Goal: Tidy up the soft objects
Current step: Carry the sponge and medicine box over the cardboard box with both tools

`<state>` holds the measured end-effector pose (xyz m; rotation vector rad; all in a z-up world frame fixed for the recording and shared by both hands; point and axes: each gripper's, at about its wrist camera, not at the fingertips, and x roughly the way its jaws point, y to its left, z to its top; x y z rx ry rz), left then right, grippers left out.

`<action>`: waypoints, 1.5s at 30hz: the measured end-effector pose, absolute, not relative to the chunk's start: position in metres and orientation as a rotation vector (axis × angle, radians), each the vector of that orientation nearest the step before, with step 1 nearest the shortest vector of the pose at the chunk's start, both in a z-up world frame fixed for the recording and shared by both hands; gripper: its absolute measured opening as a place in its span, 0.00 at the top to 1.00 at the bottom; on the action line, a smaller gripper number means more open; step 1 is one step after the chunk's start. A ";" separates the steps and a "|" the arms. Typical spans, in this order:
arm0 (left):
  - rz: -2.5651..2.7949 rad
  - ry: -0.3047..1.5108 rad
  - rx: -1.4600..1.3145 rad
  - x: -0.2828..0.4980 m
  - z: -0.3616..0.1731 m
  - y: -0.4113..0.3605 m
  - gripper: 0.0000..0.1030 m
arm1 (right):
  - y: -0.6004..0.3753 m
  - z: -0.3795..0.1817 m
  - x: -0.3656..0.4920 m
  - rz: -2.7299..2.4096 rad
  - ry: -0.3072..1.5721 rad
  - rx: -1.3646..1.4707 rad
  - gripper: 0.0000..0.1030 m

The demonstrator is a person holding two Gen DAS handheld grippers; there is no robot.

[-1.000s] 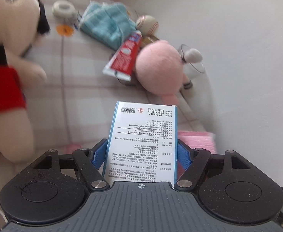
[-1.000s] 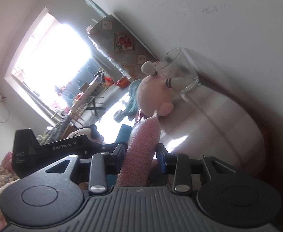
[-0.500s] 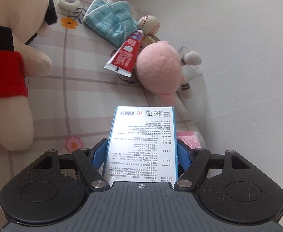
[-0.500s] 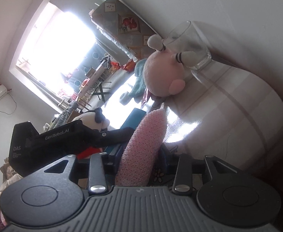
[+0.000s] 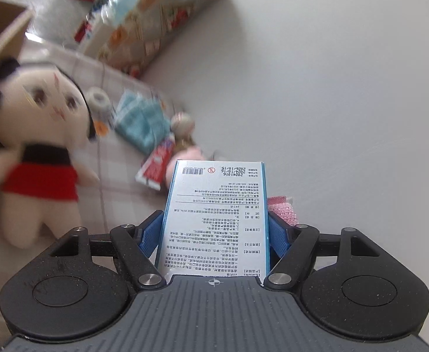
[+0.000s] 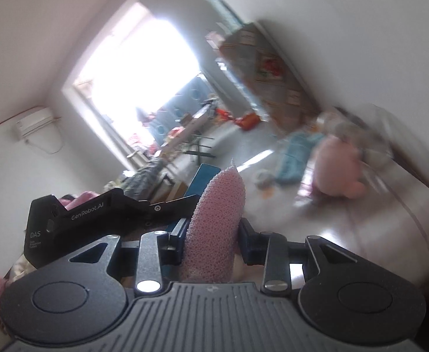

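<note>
My left gripper [image 5: 214, 228] is shut on a white and blue printed box [image 5: 217, 214], held above the checked tablecloth [image 5: 117, 170]. My right gripper [image 6: 211, 240] is shut on a pink textured sponge cloth [image 6: 217, 217]; its edge also shows in the left wrist view [image 5: 282, 208], right of the box. On the table lie a doll in a red skirt [image 5: 38, 149], a pink plush [image 6: 337, 164], a blue towel [image 5: 141, 120], a red toothpaste tube [image 5: 156, 167], a small ball [image 5: 182, 123] and a tape roll [image 5: 97, 99].
A white wall [image 5: 331, 88] runs along the table's right side. A cardboard box [image 5: 0, 35] stands at the far left. A patterned cabinet [image 5: 156, 23] stands beyond the table. The left gripper body [image 6: 97, 217] shows in the right wrist view.
Both grippers have lifted and tilted upward with their loads. The table objects now sit farther off and blurred. The glass by the pink plush has left the left wrist view.
</note>
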<state>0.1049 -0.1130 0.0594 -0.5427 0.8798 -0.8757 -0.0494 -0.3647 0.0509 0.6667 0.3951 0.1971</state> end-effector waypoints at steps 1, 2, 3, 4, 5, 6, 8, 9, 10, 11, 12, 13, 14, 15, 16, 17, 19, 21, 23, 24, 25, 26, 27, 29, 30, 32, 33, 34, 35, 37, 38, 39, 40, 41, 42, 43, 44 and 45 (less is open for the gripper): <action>-0.854 0.854 -0.555 0.105 0.069 -0.098 0.30 | -0.357 0.061 -0.044 0.225 0.386 0.647 0.63; -0.830 0.826 -0.557 0.106 0.079 -0.084 0.30 | -0.346 0.071 -0.036 0.259 0.378 0.627 0.64; -0.801 0.799 -0.556 0.107 0.088 -0.070 0.30 | -0.338 0.079 -0.028 0.292 0.373 0.615 0.64; -0.769 0.775 -0.557 0.108 0.096 -0.056 0.30 | -0.326 0.087 -0.017 0.333 0.372 0.604 0.64; -0.735 0.748 -0.556 0.111 0.104 -0.041 0.30 | -0.316 0.093 -0.005 0.372 0.374 0.597 0.64; -0.704 0.723 -0.555 0.115 0.110 -0.028 0.30 | -0.304 0.099 0.007 0.411 0.378 0.593 0.64; -0.636 0.689 -0.561 0.125 0.121 -0.002 0.30 | -0.283 0.108 0.034 0.490 0.396 0.594 0.64; -0.609 0.671 -0.558 0.132 0.126 0.009 0.30 | -0.271 0.113 0.050 0.525 0.404 0.587 0.64; -0.578 0.658 -0.559 0.140 0.129 0.020 0.30 | -0.259 0.116 0.065 0.556 0.411 0.580 0.65; -0.544 0.655 -0.566 0.149 0.131 0.029 0.30 | -0.249 0.120 0.081 0.587 0.424 0.582 0.65; -0.513 0.653 -0.568 0.161 0.130 0.036 0.30 | -0.239 0.122 0.098 0.614 0.442 0.585 0.65; -0.486 0.656 -0.571 0.173 0.129 0.044 0.30 | -0.230 0.123 0.114 0.633 0.459 0.586 0.65; -0.456 0.673 -0.587 0.186 0.125 0.051 0.30 | -0.219 0.122 0.132 0.649 0.481 0.585 0.65; -0.431 0.684 -0.597 0.200 0.120 0.057 0.30 | -0.210 0.121 0.150 0.660 0.509 0.585 0.65; -0.411 0.689 -0.599 0.214 0.115 0.063 0.30 | -0.202 0.118 0.169 0.669 0.536 0.586 0.66; -0.386 0.703 -0.611 0.227 0.108 0.067 0.30 | -0.195 0.115 0.187 0.672 0.561 0.587 0.66; -0.354 0.728 -0.628 0.250 0.094 0.080 0.30 | -0.182 0.107 0.219 0.668 0.617 0.584 0.67; -0.327 0.767 -0.665 0.274 0.076 0.091 0.30 | -0.171 0.097 0.250 0.651 0.677 0.583 0.67; -0.314 0.804 -0.697 0.294 0.059 0.098 0.30 | -0.160 0.085 0.276 0.624 0.733 0.577 0.67; -0.301 0.825 -0.710 0.302 0.051 0.101 0.30 | -0.156 0.080 0.287 0.610 0.754 0.571 0.67; -0.291 0.841 -0.718 0.311 0.044 0.102 0.30 | -0.152 0.073 0.299 0.593 0.778 0.562 0.67; -0.283 0.852 -0.721 0.318 0.039 0.105 0.30 | -0.148 0.067 0.308 0.577 0.797 0.553 0.67; -0.268 0.858 -0.723 0.324 0.036 0.106 0.30 | -0.143 0.061 0.315 0.555 0.813 0.538 0.67; -0.249 0.867 -0.730 0.334 0.030 0.110 0.30 | -0.136 0.050 0.329 0.517 0.842 0.514 0.68; -0.237 0.870 -0.737 0.336 0.027 0.113 0.30 | -0.133 0.045 0.336 0.500 0.861 0.511 0.67; -0.226 0.876 -0.752 0.339 0.024 0.119 0.30 | -0.129 0.036 0.347 0.466 0.886 0.493 0.67; -0.223 0.877 -0.754 0.340 0.022 0.122 0.30 | -0.127 0.032 0.351 0.450 0.896 0.484 0.67; -0.222 0.875 -0.752 0.339 0.022 0.123 0.30 | -0.123 0.029 0.356 0.443 0.909 0.476 0.67; -0.221 0.873 -0.747 0.338 0.022 0.124 0.30 | -0.121 0.026 0.359 0.433 0.920 0.468 0.66; -0.217 0.873 -0.742 0.337 0.021 0.126 0.30 | -0.112 0.023 0.367 0.424 0.938 0.441 0.65; -0.217 0.873 -0.742 0.337 0.020 0.128 0.30 | -0.109 0.022 0.369 0.418 0.954 0.428 0.65; -0.216 0.872 -0.742 0.336 0.020 0.127 0.30 | -0.106 0.021 0.371 0.409 0.962 0.410 0.65; -0.212 0.870 -0.741 0.335 0.020 0.128 0.30 | -0.102 0.021 0.372 0.405 0.957 0.390 0.64; -0.212 0.868 -0.739 0.335 0.020 0.129 0.30 | -0.097 0.022 0.371 0.400 0.954 0.366 0.62; -0.212 0.866 -0.739 0.334 0.019 0.130 0.30 | -0.094 0.023 0.373 0.400 0.955 0.348 0.59; -0.213 0.865 -0.740 0.333 0.020 0.130 0.30 | -0.091 0.024 0.372 0.399 0.950 0.330 0.58; -0.213 0.865 -0.740 0.332 0.019 0.131 0.30 | -0.087 0.026 0.372 0.388 0.941 0.303 0.58; -0.213 0.865 -0.739 0.331 0.019 0.131 0.30 | -0.085 0.027 0.371 0.372 0.930 0.274 0.58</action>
